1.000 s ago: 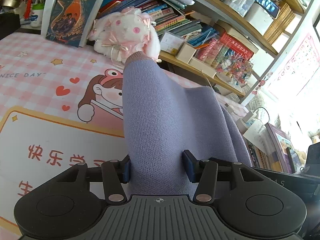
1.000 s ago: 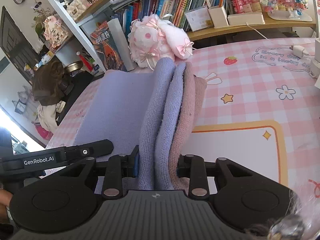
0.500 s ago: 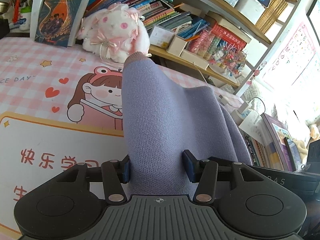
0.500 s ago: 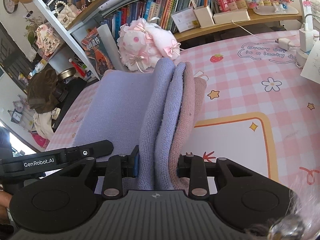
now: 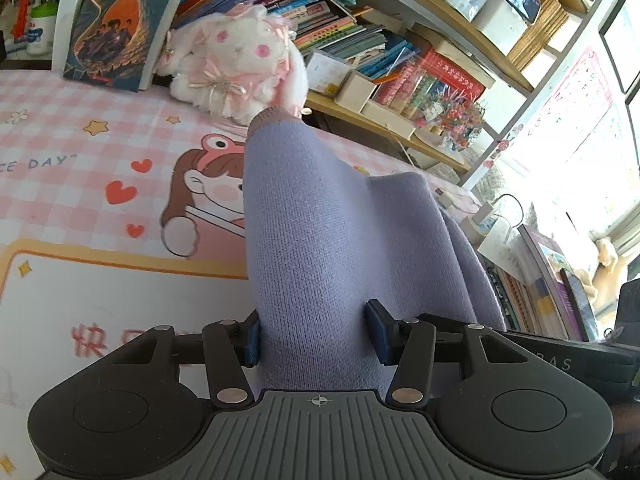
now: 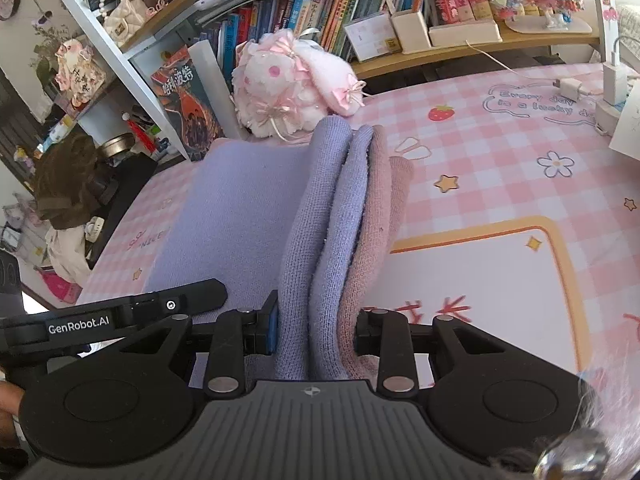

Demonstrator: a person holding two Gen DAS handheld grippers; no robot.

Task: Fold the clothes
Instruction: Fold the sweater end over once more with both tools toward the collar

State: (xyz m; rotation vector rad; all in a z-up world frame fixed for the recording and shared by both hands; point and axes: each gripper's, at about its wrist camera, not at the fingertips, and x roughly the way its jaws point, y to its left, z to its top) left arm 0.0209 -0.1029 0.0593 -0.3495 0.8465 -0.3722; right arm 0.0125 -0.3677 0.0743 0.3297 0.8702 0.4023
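Underneath, a pink checked desk mat (image 6: 500,152) with cartoon prints spreads toward crowded bookshelves (image 5: 404,40) and a pink plush toy (image 6: 288,88), while the left gripper (image 5: 316,336) and right gripper (image 6: 316,328) each clamp the lilac knit garment (image 6: 248,208) draped between them.

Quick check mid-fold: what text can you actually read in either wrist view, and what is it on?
"GenRobot.AI": on the left gripper's arm, seen in the right wrist view.
"哈利·波特": on the book cover leaning at the shelf.
"CE DAY": on the pink mat, cut off at the picture's edge.
"Every day is a lucky d": on the mat, last word cut off.
"快": large red character on the mat's white panel.
Book spines on the shelves: too small to read.
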